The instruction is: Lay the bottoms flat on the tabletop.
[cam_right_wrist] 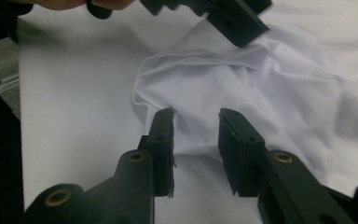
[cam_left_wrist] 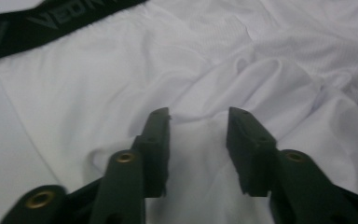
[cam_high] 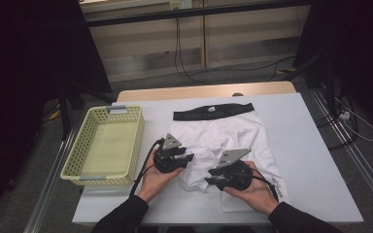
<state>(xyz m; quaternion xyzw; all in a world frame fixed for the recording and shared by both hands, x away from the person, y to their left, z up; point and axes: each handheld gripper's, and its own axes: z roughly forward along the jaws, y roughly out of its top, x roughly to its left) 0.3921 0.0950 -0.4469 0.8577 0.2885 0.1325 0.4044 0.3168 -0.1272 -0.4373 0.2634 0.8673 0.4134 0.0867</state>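
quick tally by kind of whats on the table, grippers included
White fabric shorts with a black waistband: 1
Pale yellow perforated plastic basket: 1
Black two-jaw grippers: 2, left gripper and right gripper, both jaws apart over the shorts
Total: 4

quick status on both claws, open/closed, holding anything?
Left claw: open, jaws apart over the white shorts, nothing held.
Right claw: open, jaws apart at the bunched fabric, nothing held.
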